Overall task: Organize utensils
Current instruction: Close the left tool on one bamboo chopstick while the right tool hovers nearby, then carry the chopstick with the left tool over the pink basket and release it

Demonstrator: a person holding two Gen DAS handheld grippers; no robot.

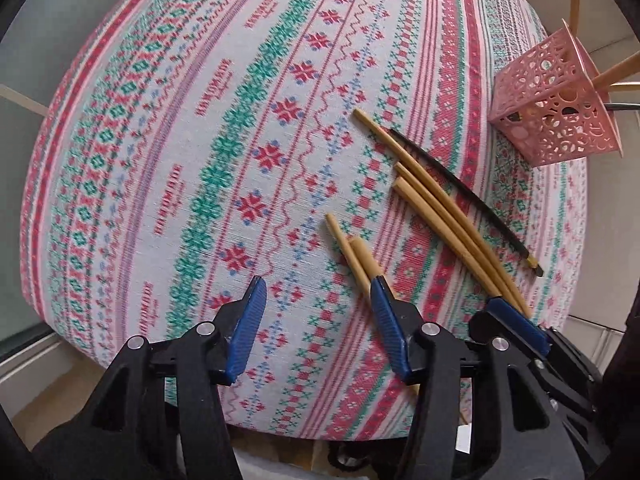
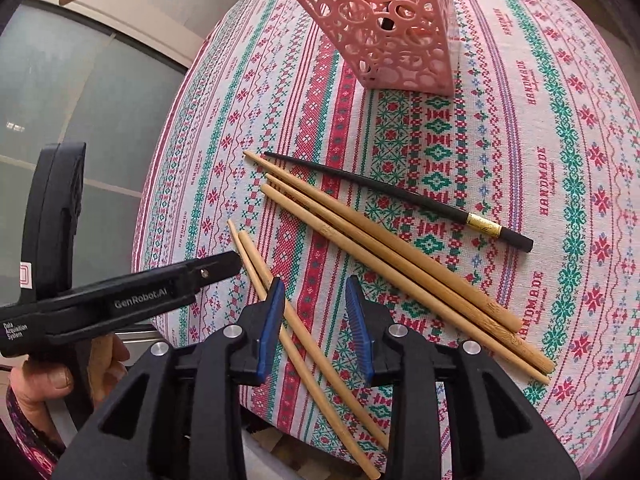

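my left gripper [image 1: 318, 282] points down at the patterned cloth [image 1: 200, 140] covering the surface, its jaws spread with nothing between them; its right fingertip [image 1: 380, 284] sits over the near ends of two thin bamboo chopsticks [image 1: 346, 248]. my right gripper [image 2: 315, 285] also stands apart, jaws partly spread above that same thin pair, which runs under and between its fingers without being pinched. in the right wrist view i see the left gripper's black body [image 2: 120, 300] at the left edge, with a hand [image 2: 40, 384] around its handle.

three thicker bamboo chopsticks [image 2: 400, 264] lie side by side just beyond the thin pair, and a black chopstick with a gold band [image 2: 400, 196] lies next to them, on the far side. the pink openwork holder [image 2: 384, 28] stands near the surface's edge beyond the black one, with a few sticks already poking from its top.
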